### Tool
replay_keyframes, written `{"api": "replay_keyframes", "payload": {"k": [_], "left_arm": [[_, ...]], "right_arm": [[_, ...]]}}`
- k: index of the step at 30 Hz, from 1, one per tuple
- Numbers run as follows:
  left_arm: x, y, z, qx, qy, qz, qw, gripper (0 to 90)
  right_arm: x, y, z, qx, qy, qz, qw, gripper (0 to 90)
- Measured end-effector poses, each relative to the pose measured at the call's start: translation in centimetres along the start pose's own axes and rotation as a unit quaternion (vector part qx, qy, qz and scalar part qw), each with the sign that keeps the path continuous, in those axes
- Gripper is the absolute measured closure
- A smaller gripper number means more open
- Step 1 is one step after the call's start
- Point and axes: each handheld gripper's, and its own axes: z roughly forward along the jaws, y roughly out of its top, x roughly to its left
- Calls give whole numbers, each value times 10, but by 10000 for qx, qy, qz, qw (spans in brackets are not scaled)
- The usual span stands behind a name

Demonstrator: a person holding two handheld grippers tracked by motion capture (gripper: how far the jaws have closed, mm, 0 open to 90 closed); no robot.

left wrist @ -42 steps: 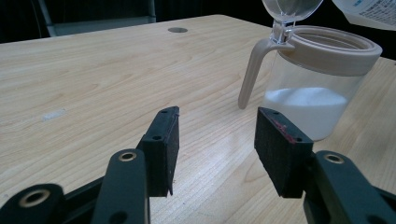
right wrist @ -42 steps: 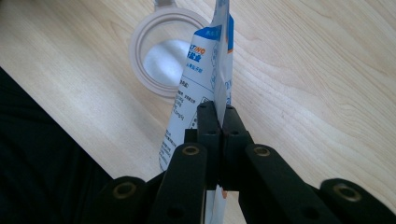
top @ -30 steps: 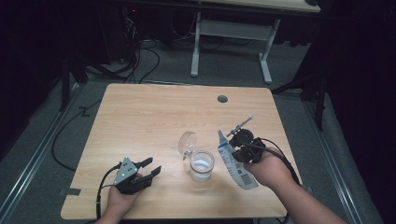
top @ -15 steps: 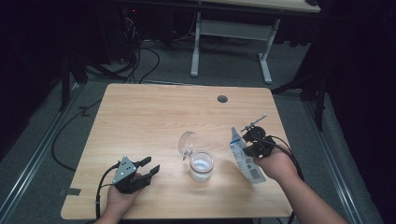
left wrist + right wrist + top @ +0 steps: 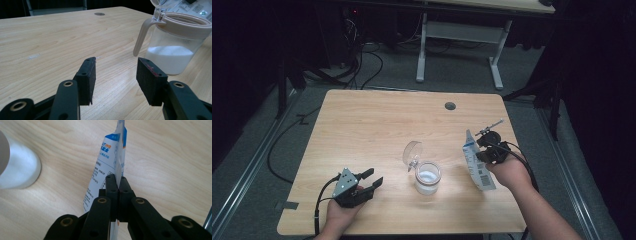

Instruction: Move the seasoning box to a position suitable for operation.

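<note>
A clear jar (image 5: 427, 176) with white powder in it stands near the table's front middle, its hinged lid (image 5: 412, 153) flipped up; the jar (image 5: 175, 42) looms at the right of the left gripper view. My left gripper (image 5: 373, 179) rests open on the table at the front left, nothing between its pads (image 5: 117, 75). At the right, my right gripper (image 5: 478, 155) is shut on the edge of a white and blue pouch (image 5: 476, 165), held low over the table. In the right gripper view the jaws (image 5: 119, 182) pinch the pouch (image 5: 105, 167) closed.
The wooden table (image 5: 377, 125) has a round cable hole (image 5: 450, 106) at its back right. Cables trail from both grippers. Beyond the table stand a white desk frame (image 5: 457, 35) and floor cables in the dark.
My right hand has carried the pouch to the right, away from the jar, and lower toward the table. The left gripper and the jar have stayed put.
</note>
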Motion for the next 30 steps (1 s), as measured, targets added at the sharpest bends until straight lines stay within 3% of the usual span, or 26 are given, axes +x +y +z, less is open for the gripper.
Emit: {"api": "replay_keyframes", "payload": {"k": [5,7,11,20,30], "left_arm": [[1,0,0,21,10,-31,10000,503],[2,0,0,34,16,-15,10000,503],[3,0,-1,27,45,-43,10000,503],[6,1,-1,49,3,-130,9999,502],[10,1,-2,34,38,-175,9998,502]], "right_arm": [[1,1,-4,-321,-71,-11,9995,897],[-1,-1,-3,-487,-52,93,9988,897],[-1,-4,0,-575,-129,86,9982,896],[-3,-10,0,-987,-171,220,9947,897],[2,-12,1,-1396,-245,199,9897,897]]}}
